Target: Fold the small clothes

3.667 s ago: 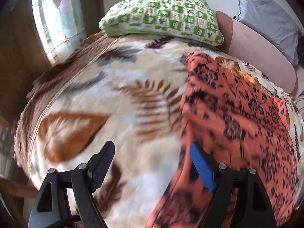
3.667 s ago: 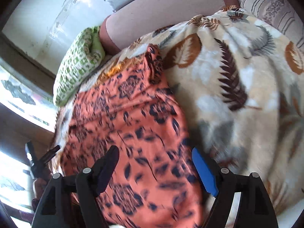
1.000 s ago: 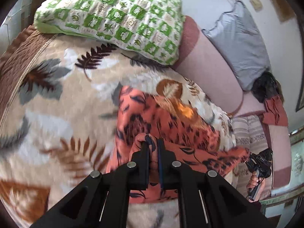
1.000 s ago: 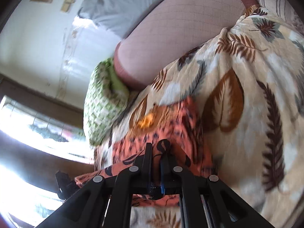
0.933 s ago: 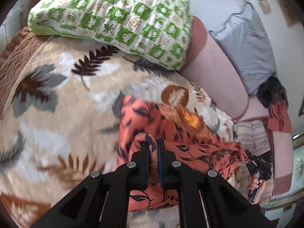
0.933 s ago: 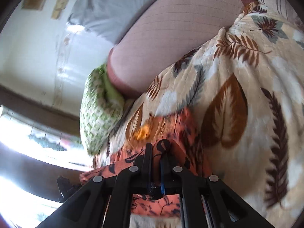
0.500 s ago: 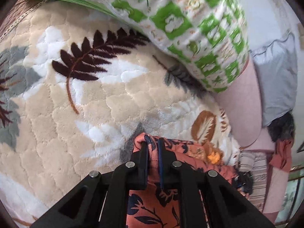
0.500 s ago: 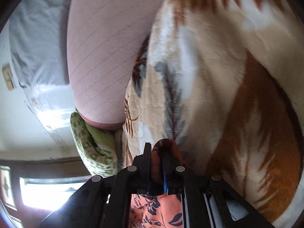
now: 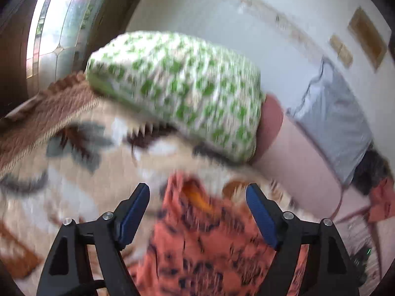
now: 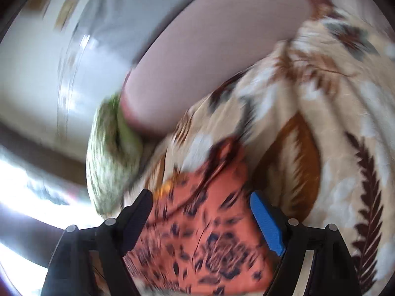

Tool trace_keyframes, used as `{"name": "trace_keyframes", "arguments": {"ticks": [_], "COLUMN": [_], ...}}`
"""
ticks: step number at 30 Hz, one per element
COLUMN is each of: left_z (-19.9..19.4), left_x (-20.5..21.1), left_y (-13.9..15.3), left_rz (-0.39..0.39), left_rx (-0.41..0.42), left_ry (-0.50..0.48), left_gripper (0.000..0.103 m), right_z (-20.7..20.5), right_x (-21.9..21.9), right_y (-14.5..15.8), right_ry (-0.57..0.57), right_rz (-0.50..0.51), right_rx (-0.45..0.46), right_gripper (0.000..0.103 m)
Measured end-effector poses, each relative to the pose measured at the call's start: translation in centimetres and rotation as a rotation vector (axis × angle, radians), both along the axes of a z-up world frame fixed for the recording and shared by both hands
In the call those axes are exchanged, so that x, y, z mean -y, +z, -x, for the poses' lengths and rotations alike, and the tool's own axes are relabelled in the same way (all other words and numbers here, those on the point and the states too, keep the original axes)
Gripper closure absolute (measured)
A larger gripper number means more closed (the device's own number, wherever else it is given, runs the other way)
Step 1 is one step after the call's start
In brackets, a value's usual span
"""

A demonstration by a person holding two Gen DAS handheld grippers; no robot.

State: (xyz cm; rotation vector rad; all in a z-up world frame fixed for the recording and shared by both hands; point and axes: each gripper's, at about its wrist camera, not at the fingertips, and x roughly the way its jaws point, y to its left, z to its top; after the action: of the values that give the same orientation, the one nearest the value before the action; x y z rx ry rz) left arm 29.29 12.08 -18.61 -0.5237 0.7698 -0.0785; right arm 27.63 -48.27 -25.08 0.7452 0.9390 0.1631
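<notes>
Your left gripper (image 9: 197, 209) shows both blue-padded fingers (image 9: 259, 218) spread wide, jaws opening; the orange garment with dark floral print (image 9: 209, 246) lies below and between them, no pad pressing on it; both views are motion-blurred, so fine contact is hard to read. Your right gripper (image 10: 201, 218) likewise stands spread, jaws opening, its blue pad (image 10: 267, 224) clear of the cloth; the same orange garment (image 10: 205, 234) lies flat beneath it, released.

The garment rests on the cream plush blanket with brown and grey leaf pattern (image 9: 74, 172), which covers the bed surface; in the right wrist view the blanket (image 10: 333, 135) spreads to the right of the garment; the garment's far edge shows a yellow-orange patch (image 9: 197, 197).

Beyond the garment, the green-and-white patterned pillow (image 9: 177, 88) sits on the blanket's far edge; beside it a pink padded bolster (image 9: 291, 153); a grey cloth (image 9: 335, 113) lies against the white wall (image 9: 246, 19); a window (image 9: 49, 24) at far left.
</notes>
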Motion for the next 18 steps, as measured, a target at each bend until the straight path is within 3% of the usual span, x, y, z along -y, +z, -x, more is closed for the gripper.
{"name": "trace_keyframes", "arguments": {"ticks": [3, 4, 5, 8, 12, 15, 18], "left_z": [2.4, 2.9, 3.3, 3.0, 1.8, 1.1, 0.8], "left_x": [3.4, 4.2, 4.8, 5.9, 6.0, 6.4, 6.1], "left_y": [-3.8, -5.0, -6.1, -8.9, -9.6, -9.6, -9.6], "left_rz": [-0.023, -0.035, -0.051, -0.144, -0.148, -0.182, -0.166], "left_rx": [-0.091, -0.104, -0.114, -0.163, -0.217, -0.216, -0.217], "left_ry": [-0.021, -0.020, -0.015, -0.008, 0.001, -0.027, -0.030], "left_gripper": [0.022, 0.022, 0.022, 0.022, 0.022, 0.022, 0.022], "right_z": [-1.2, -1.8, -2.5, -4.0, -8.6, -13.1, -16.0], "right_x": [-7.9, -10.6, -13.7, -19.7, -23.5, -24.6, -21.6], "right_y": [-0.7, -1.4, -2.5, -5.0, -7.4, -7.1, -5.1], "right_ry": [0.177, 0.237, 0.300, 0.386, 0.389, 0.329, 0.154], "right_rz": [0.130, 0.170, 0.220, 0.294, 0.415, 0.485, 0.440], "right_rx": [-0.034, -0.059, -0.085, -0.109, -0.094, -0.040, 0.029], "right_gripper": [0.047, 0.062, 0.069, 0.069, 0.068, 0.070, 0.069]}}
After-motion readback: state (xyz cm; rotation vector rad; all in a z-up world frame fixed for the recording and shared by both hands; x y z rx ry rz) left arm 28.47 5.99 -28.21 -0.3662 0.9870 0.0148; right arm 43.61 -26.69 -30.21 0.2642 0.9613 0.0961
